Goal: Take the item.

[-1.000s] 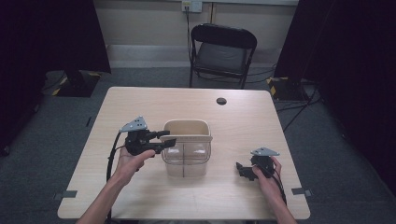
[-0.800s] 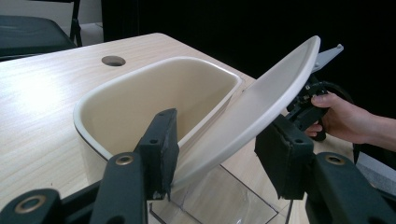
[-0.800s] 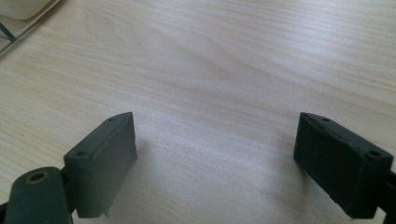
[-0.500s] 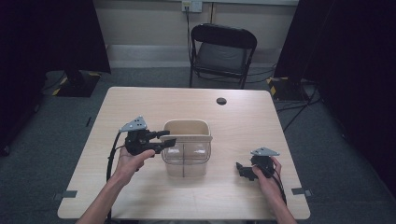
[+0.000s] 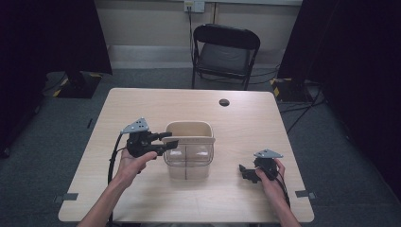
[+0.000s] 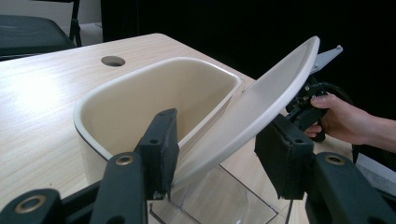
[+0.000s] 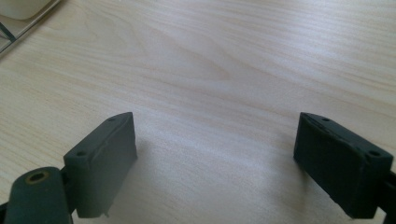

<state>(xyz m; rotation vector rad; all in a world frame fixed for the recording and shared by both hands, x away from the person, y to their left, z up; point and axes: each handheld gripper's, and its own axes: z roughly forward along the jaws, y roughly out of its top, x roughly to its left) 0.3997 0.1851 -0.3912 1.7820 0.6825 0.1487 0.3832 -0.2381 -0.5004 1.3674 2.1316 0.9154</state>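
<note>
Both grippers' fingers gape: left gripper [image 5: 163, 141] straddles the bin [image 5: 188, 150] lid [image 6: 252, 109] edge, right gripper [image 5: 244, 173] over bare table [image 5: 156, 106].

bin [image 7: 18, 9]: cut off at corner | clear base [image 6: 224, 200]: cut by bottom edge | forearms [image 5: 101, 208]: cropped below

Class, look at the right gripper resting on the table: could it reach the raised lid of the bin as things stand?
Probably yes: the right gripper is open, with bare table between it and the lid.

A light wooden table [image 5: 142, 101] carries a cream-rimmed clear bin [image 5: 188, 156] near its middle.
</note>
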